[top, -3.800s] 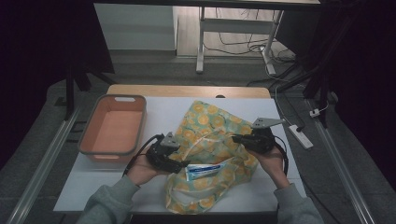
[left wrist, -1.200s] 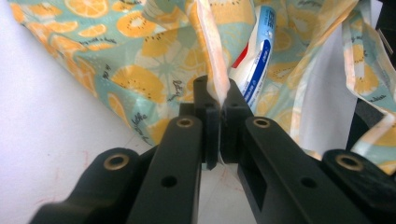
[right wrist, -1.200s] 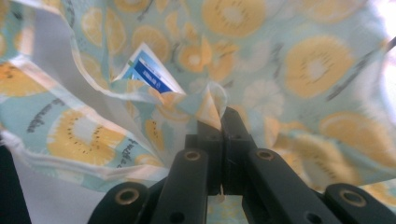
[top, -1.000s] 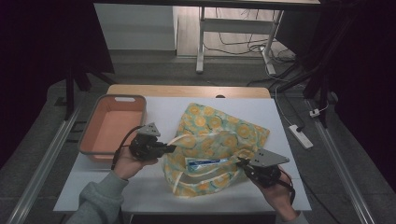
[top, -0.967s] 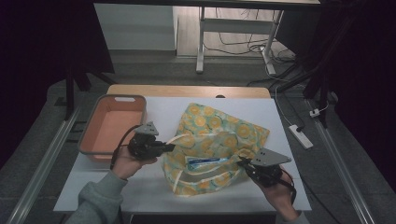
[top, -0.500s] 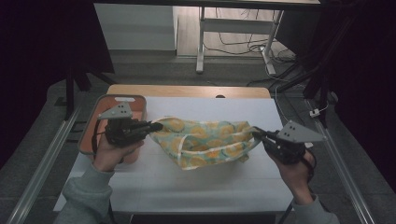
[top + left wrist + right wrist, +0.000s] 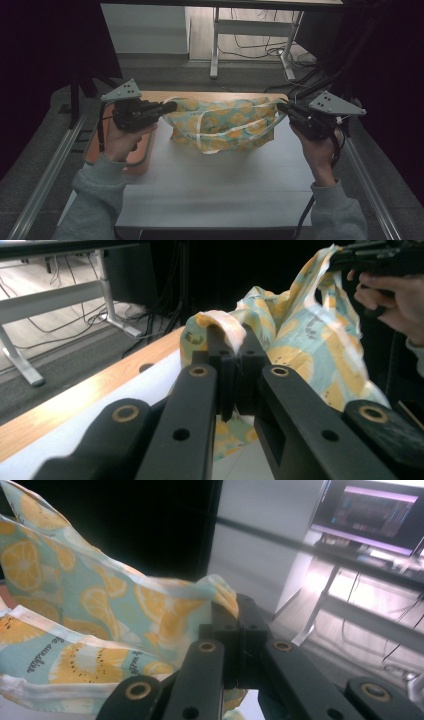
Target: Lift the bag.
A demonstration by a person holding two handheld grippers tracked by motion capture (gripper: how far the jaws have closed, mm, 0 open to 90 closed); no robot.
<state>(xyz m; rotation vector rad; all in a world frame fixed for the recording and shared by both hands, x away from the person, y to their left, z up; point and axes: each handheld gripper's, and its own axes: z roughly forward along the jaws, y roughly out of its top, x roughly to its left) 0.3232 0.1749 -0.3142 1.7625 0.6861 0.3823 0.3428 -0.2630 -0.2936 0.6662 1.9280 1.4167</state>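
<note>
A cloth bag (image 7: 225, 125) printed with orange slices on pale teal hangs stretched in the air above the white table (image 7: 215, 185), held by its two upper corners. My left gripper (image 7: 169, 106) is shut on the bag's left corner, where a folded edge sticks up between the jaws (image 7: 231, 340). At the opposite end, my right gripper (image 7: 281, 107) is shut on the right corner (image 7: 235, 610). The bag (image 7: 75, 625) sags between the two, its white strap looping down. In the left gripper view the bag (image 7: 310, 340) rises to the other hand's gripper (image 7: 380, 255).
An orange tray (image 7: 142, 150) lies on the table's left side, partly behind the left hand. Metal rails (image 7: 45, 175) run along both sides of the table. A desk frame with cables (image 7: 250, 30) stands beyond the far edge.
Both grippers have lifted and spread apart, raising the bag off the table and pulling it taut between them. The tube seen on the bag earlier is out of sight.
</note>
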